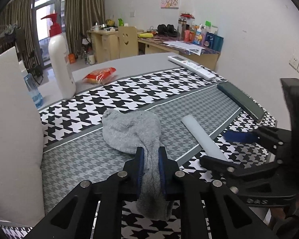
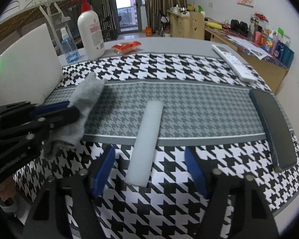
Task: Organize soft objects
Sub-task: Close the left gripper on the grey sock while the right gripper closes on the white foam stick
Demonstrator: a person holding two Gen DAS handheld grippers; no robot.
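Note:
A grey sock [image 1: 129, 131] lies on the houndstooth mat [image 1: 129, 91]; my left gripper [image 1: 151, 165] is shut on its cuff end, which hangs out behind the pads. The sock also shows in the right wrist view [image 2: 83, 99], pinched by the left gripper [image 2: 67, 109]. A white foam stick [image 2: 147, 139] lies on the mat. My right gripper [image 2: 149, 169] is open, its blue pads on either side of the stick's near end, not touching it. The stick [image 1: 201, 137] and the right gripper [image 1: 219, 149] show at the right of the left wrist view.
A white box [image 1: 12, 135] stands at the left of the mat. A lotion pump bottle [image 1: 59, 63], a blue spray bottle [image 2: 68, 47], a red snack pack [image 1: 99, 75], a white remote [image 1: 191, 66] and a dark phone [image 2: 275, 127] are on the table.

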